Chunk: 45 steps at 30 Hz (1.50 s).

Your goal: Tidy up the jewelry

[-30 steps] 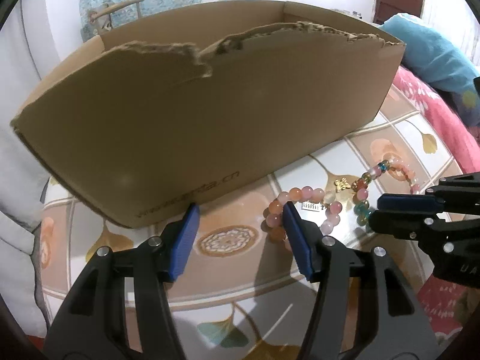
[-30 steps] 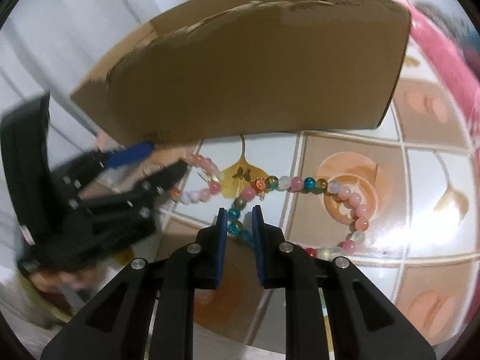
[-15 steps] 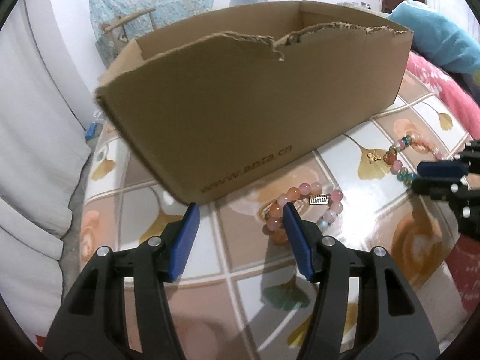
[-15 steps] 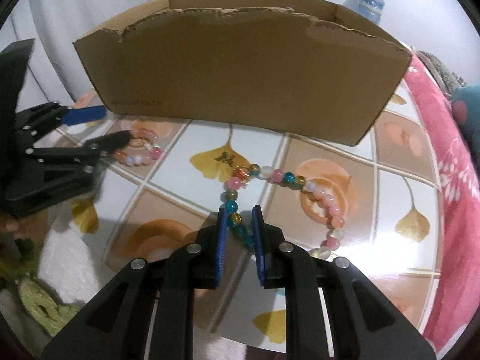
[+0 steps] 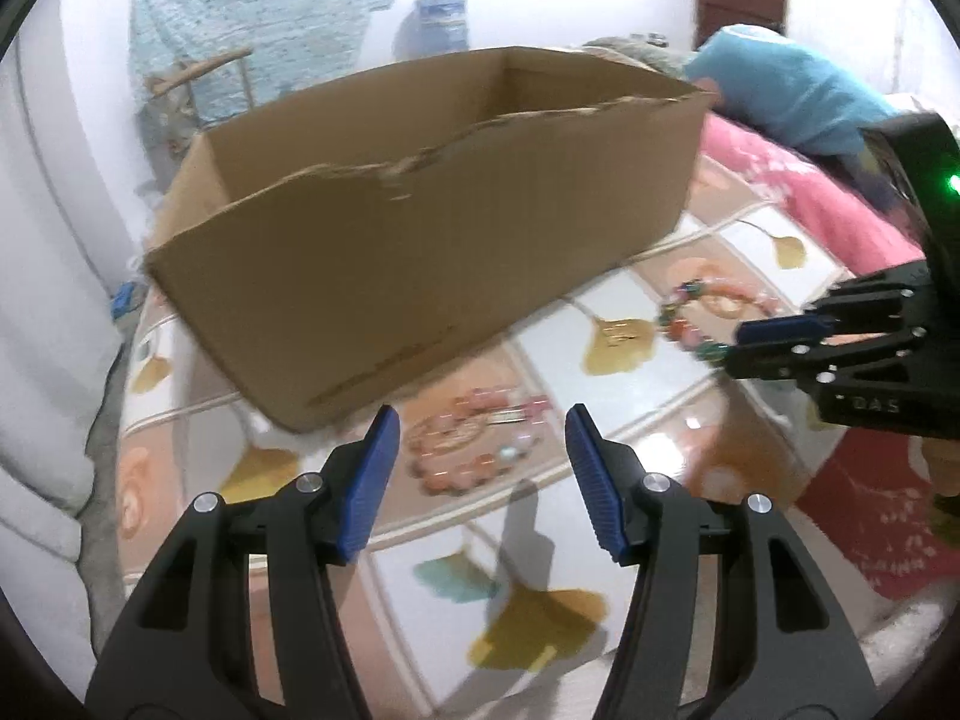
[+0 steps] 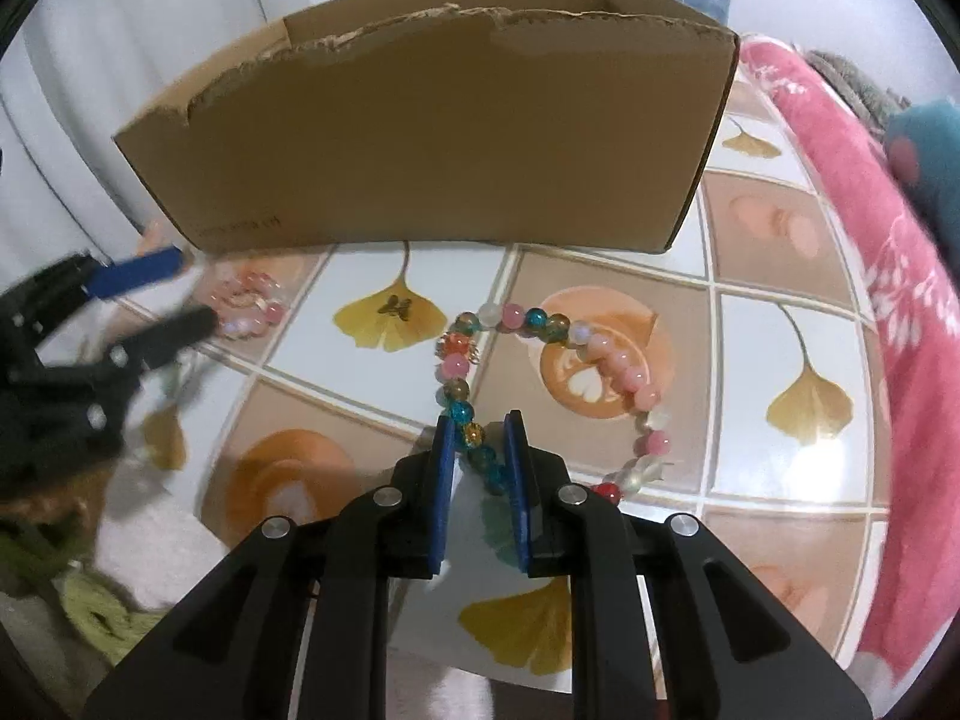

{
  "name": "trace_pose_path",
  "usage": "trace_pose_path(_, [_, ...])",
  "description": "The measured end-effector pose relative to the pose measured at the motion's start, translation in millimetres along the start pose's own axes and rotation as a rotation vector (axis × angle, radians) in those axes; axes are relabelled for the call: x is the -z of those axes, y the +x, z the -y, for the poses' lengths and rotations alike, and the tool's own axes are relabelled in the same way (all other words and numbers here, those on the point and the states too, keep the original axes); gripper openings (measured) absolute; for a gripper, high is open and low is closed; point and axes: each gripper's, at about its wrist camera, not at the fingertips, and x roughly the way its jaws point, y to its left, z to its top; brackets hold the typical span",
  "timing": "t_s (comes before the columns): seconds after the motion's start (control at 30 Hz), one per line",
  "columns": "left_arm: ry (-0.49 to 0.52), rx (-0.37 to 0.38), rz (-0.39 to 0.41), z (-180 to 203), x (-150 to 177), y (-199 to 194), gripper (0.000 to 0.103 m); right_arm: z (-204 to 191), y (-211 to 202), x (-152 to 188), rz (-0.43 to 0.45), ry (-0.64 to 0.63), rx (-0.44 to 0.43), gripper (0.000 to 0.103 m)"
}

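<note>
A multicolour bead bracelet lies on the tiled table. My right gripper is shut on its blue and amber beads, and the rest of the loop trails to the right. A pink bead bracelet lies flat in front of the open cardboard box. My left gripper hangs open just above the pink bracelet and touches nothing. The right wrist view shows the box, the pink bracelet and the left gripper at far left. The left wrist view shows the right gripper and the multicolour bracelet.
A pink floral cloth borders the table on the right, with a blue cushion behind it. White fabric hangs along the left edge. A small gold butterfly sits on a printed leaf. Something green lies below the near-left edge.
My left gripper has pulled back and risen, so the pink bracelet now sits centred between its fingers instead of by the right one. The right gripper has shifted a little, with the beads still between its pads.
</note>
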Motion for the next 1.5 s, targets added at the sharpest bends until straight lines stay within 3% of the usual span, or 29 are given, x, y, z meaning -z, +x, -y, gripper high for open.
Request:
trace_pose_path(0.23, [0.031,0.045,-0.013,17.8,2.5,9.0,0.056,-6.3,5.5,-6.5,-0.009,-0.062,0.008,0.017])
trace_pose_path(0.3, [0.042,0.038,-0.014,19.4,1.1,11.1,0.056,-6.0,4.9,-7.1,-0.007,-0.054,-0.009,0.010])
trace_pose_path(0.37, [0.050,0.034,-0.014,20.2,1.1,11.9,0.056,-7.6,-0.1,-6.8,0.009,-0.018,-0.049,0.010])
trace_pose_path(0.53, [0.054,0.040,-0.025,18.4,2.2,13.1,0.056,27.6,-20.4,-18.9,0.117,0.173,-0.247,0.010])
trace_pose_path(0.6, [0.065,0.034,-0.023,19.5,2.1,13.4,0.056,44.0,-22.2,-22.3,0.143,0.247,-0.267,0.010])
trace_pose_path(0.87, [0.091,-0.030,-0.032,19.8,2.2,17.0,0.056,76.2,2.0,-17.1,0.129,0.353,-0.044,0.010])
trace_pose_path(1.1, [0.090,-0.028,-0.047,13.8,5.1,15.9,0.054,82.3,-14.3,-2.0,0.169,0.379,-0.078,0.011])
trace_pose_path(1.33, [0.109,-0.016,-0.065,11.5,5.6,20.3,0.043,74.2,-41.8,-11.2,0.269,0.360,-0.171,0.018])
trace_pose_path(1.43, [0.105,-0.004,-0.068,9.9,5.2,21.1,0.033,62.6,-37.7,-16.6,0.245,0.334,-0.242,0.019])
trace_pose_path(1.5, [0.100,-0.013,-0.071,6.9,5.3,21.6,0.019,48.9,-28.4,-19.6,0.210,0.307,-0.285,0.019])
